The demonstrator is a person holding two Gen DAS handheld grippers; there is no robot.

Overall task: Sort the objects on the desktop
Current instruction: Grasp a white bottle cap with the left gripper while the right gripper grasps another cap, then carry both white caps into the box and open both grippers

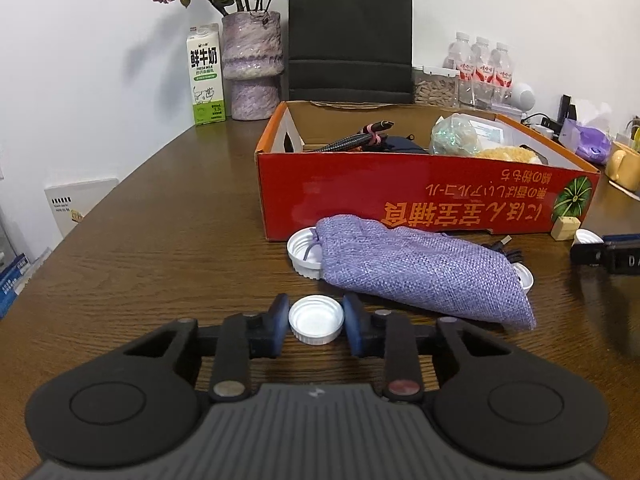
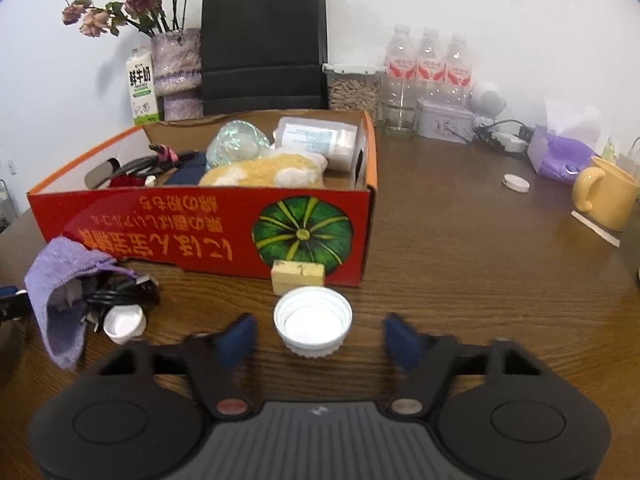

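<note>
My left hand-held gripper (image 1: 316, 322) has its blue pads (image 1: 279, 320) against both sides of a small white bottle cap (image 1: 316, 320) on the tabletop (image 1: 160, 240), gripping it. My right hand-held gripper (image 2: 316, 340) straddles a wider white cap (image 2: 313, 322), jaws apart, not touching it, just before the wooden block (image 2: 298, 276) at the red cardboard box (image 2: 200, 228). To do this well, I'd squeeze low on each rim, centred, lift straight up, and clear the box wall before dropping them in, avoiding the purple cloth pouch (image 1: 424, 268) nearby.
</note>
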